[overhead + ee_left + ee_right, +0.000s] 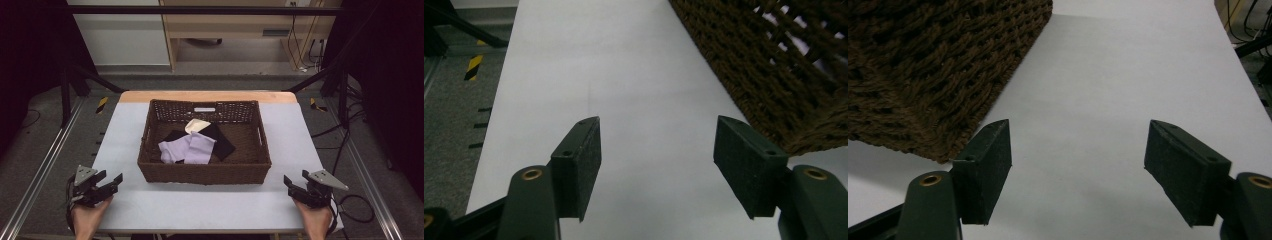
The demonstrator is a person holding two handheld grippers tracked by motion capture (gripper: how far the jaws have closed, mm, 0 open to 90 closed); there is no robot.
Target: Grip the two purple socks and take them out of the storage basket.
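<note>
A brown wicker basket (205, 172) stands in the middle of the white table (210, 205). Inside lie lavender socks (192, 148), a black cloth (222, 141) and a cream piece (196, 125). My left gripper (111, 182) hovers at the table's near left corner, jaws wide apart and empty. In the left gripper view the left gripper (656, 145) points along bare table, the basket's wall (774, 75) to its right. My right gripper (293, 184) sits open and empty at the near right corner. In the right gripper view the right gripper (1078, 150) has the basket's corner (933, 75) on its left.
Metal rails (45, 165) run along both sides of the table over grey floor. Cables (357, 205) trail on the floor at the right. A wooden cabinet (240, 25) stands beyond the far edge. Bare table surface lies in front of the basket between the two hands.
</note>
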